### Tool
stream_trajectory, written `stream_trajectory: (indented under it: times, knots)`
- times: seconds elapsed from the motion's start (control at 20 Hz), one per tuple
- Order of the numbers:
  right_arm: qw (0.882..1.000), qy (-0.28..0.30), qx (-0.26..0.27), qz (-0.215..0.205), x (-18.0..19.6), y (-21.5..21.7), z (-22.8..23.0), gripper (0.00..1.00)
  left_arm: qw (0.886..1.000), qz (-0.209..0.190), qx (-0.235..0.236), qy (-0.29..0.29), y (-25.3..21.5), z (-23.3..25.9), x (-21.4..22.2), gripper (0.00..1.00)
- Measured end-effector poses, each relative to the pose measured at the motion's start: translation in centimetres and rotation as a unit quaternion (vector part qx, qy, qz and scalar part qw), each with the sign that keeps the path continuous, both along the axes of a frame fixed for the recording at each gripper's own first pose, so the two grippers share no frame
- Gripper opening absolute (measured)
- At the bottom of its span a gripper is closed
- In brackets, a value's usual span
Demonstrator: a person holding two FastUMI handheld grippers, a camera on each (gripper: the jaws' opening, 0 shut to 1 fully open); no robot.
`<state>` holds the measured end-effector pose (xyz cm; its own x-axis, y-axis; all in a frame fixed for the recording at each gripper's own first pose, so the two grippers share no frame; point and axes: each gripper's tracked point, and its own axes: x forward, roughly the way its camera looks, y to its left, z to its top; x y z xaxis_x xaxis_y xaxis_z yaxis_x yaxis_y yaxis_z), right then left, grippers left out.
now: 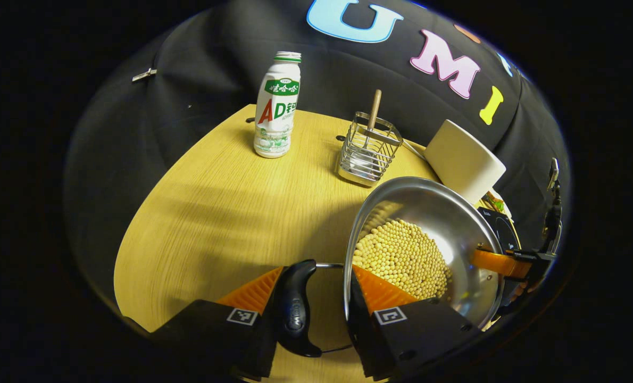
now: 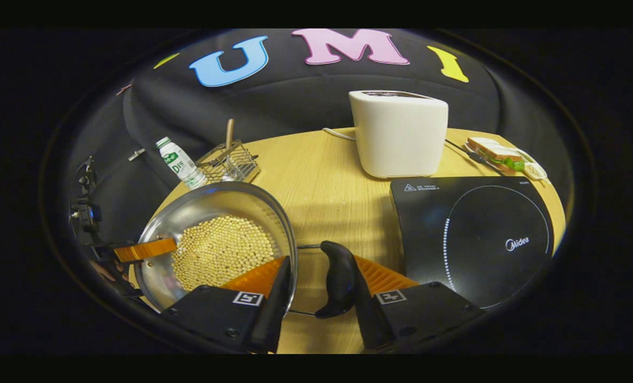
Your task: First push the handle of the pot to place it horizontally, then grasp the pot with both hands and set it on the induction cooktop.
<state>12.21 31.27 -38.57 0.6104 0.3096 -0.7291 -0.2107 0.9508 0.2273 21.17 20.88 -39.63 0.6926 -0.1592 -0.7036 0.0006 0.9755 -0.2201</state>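
We have the pot [image 2: 218, 242], a shallow steel pan holding a heap of pale beans [image 2: 221, 250], between our two tools at the left part of the wooden table [image 2: 332, 181], because it is too wide and too loaded to lift from one side; its black side handles [image 2: 340, 279] lie level, which suggests the pushing step is finished; the right gripper [image 2: 316, 279] straddles the pot's rim and the near handle, one orange finger [image 2: 260, 276] over the beans inside and the other outside, and we cannot tell whether they clench; the left gripper [image 1: 316, 287] straddles the opposite rim and its black handle the same way, grip equally unclear; the induction cooktop [image 2: 471, 239] waits bare to the right, beside the white toaster [image 2: 399, 133]; we judge the lift comes next, kept level so beans stay in.
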Motion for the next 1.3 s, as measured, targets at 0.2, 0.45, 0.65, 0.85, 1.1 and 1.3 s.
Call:
stream_trajectory:
  times: [0.2,0.45,0.65,0.85,1.1,1.3]
  knots:
    - [1.000,0.005,-0.002,0.003,-0.2,0.0,-0.1,0.54,1.000,0.003,-0.003,0.001,0.0,0.0,-0.2,0.63]
    - [1.000,0.001,-0.007,0.015,-0.7,0.2,0.2,0.58,1.000,0.015,-0.001,0.003,0.3,0.3,-0.7,0.61]
    - [1.000,-0.008,-0.001,0.023,-0.9,0.2,1.5,0.58,1.000,0.020,0.005,0.007,0.5,1.1,-1.8,0.59]
    - [0.999,-0.019,0.008,0.025,-0.3,-0.8,4.3,0.58,1.000,0.025,0.006,0.000,-0.5,3.9,-2.3,0.59]
    - [0.999,-0.023,0.007,0.023,0.1,-4.5,7.6,0.58,1.000,0.022,0.009,-0.009,-4.2,7.4,-2.5,0.59]
    - [0.999,-0.028,0.006,0.016,0.5,-8.7,9.7,0.58,1.000,0.016,-0.001,-0.002,-8.5,9.0,-3.1,0.59]
